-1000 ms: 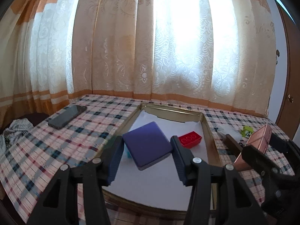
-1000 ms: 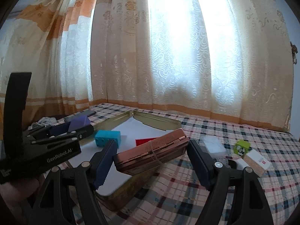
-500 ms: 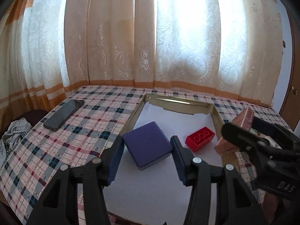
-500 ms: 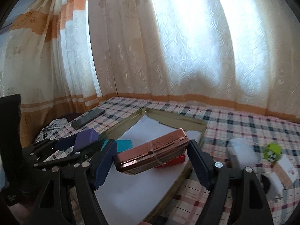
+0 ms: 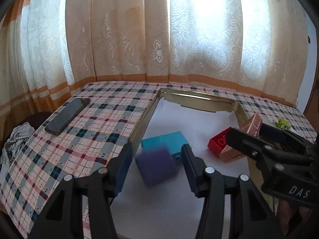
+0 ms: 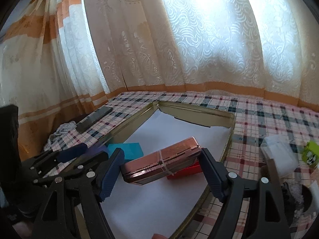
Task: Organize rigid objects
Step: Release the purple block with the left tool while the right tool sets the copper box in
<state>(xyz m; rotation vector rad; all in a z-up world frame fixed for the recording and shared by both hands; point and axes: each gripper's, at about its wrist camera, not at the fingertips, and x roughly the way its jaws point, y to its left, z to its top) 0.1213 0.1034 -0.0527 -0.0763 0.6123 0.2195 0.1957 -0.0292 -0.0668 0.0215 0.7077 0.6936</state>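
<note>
Left gripper (image 5: 156, 166) near, over the tray's (image 5: 143, 119) white liner; purple block (image 5: 157, 166) blurred between its pads, contact unclear, so grip cannot be told. Right gripper (image 6: 161, 169) clamps the copper case (image 6: 161, 162) by its ends above the tray. Only the right view shows the elastic band round the case; only the left shows the red block's (image 5: 218, 141) raised rings. Teal block (image 5: 165, 141) lies just beyond the purple one. Case hides most of the red block in the right view. Further left on the plaid cloth (image 5: 95, 123), a phone (image 5: 66, 115); at right, a green toy (image 6: 310, 154). Curtains (image 5: 159, 29) behind.
</note>
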